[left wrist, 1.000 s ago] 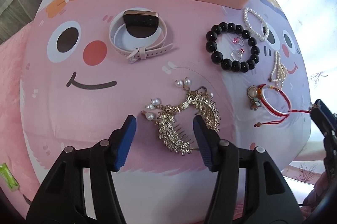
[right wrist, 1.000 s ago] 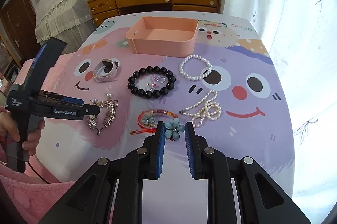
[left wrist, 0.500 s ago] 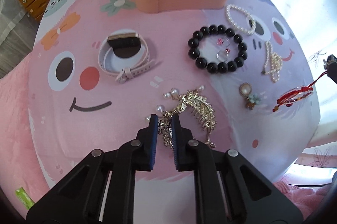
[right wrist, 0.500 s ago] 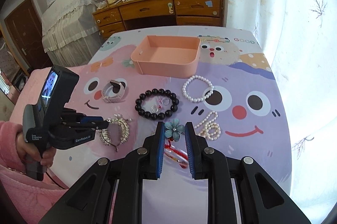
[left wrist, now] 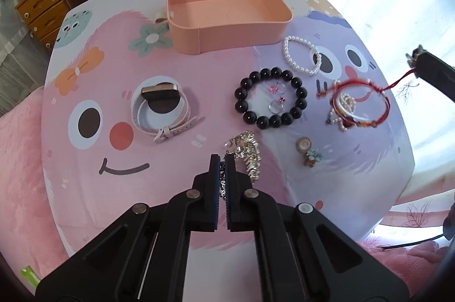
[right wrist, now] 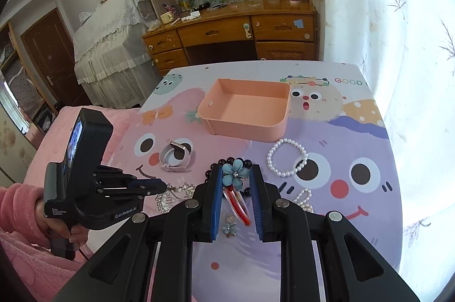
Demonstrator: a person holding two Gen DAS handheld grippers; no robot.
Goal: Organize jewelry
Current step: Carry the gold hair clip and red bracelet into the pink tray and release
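Note:
My left gripper (left wrist: pixel 223 159) is shut on a gold leaf-shaped hair comb (left wrist: pixel 248 152), which hangs from its pads just above the cartoon tablecloth. My right gripper (right wrist: pixel 236 171) is shut on the blue flower (right wrist: pixel 235 174) of a red cord bracelet (right wrist: pixel 237 202). In the left wrist view that bracelet (left wrist: pixel 361 103) dangles in the air at the right, over a pearl strand (left wrist: pixel 345 103). An empty pink box (left wrist: pixel 227 14) stands at the far side of the table. In the right wrist view the left gripper (right wrist: pixel 163 185) is at the left, held by a hand in a pink sleeve.
On the cloth lie a pink watch (left wrist: pixel 162 108), a black bead bracelet (left wrist: pixel 270 100) with small rings (left wrist: pixel 277 95) inside it, a pearl bracelet (left wrist: pixel 301 57) and a small brooch (left wrist: pixel 307 150). A wooden dresser (right wrist: pixel 227 37) stands behind the table.
The left gripper closed on the hair comb and rose with it. The right gripper rose too, lifting the red bracelet off the cloth. The brooch stayed on the table.

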